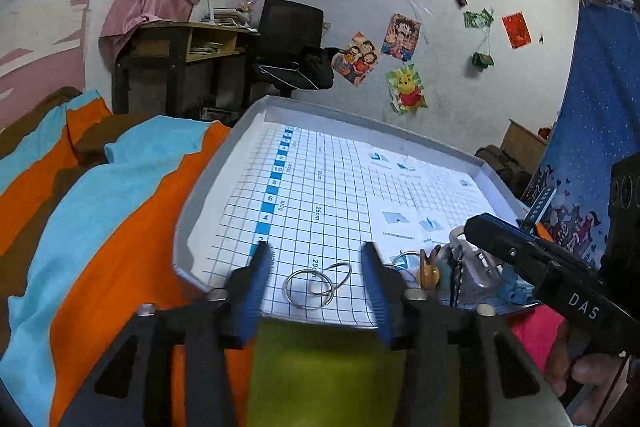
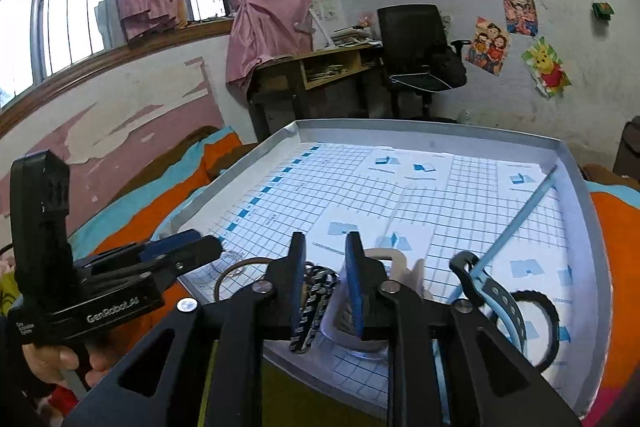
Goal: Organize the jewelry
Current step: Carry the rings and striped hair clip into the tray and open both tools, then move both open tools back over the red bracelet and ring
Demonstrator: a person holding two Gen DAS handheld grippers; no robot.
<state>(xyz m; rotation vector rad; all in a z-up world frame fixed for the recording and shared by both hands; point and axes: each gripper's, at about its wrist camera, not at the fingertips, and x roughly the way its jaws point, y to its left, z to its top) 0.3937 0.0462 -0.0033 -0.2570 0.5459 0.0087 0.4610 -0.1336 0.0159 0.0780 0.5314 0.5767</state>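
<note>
Two linked silver bangles [image 1: 316, 282] lie on the gridded sheet at the near edge of the grey tray [image 1: 256, 111]. My left gripper [image 1: 316, 255] is open, its blue fingers either side of the bangles and above them. My right gripper [image 2: 323, 247] is partly open over a black-and-white braided cord [image 2: 312, 311] and a white jewelry stand [image 2: 394, 265]; the cord hangs between its fingers without a clear grip. The same pile, with an orange charm [image 1: 428, 273], shows in the left wrist view under the right gripper [image 1: 468, 227].
A light-blue strap with holes [image 2: 506, 307] and a black ring [image 2: 548, 323] lie at the tray's near right. The tray [image 2: 576, 195] rests on an orange, blue and brown blanket [image 1: 100, 211]. A desk and black chair [image 2: 416, 43] stand by the far wall.
</note>
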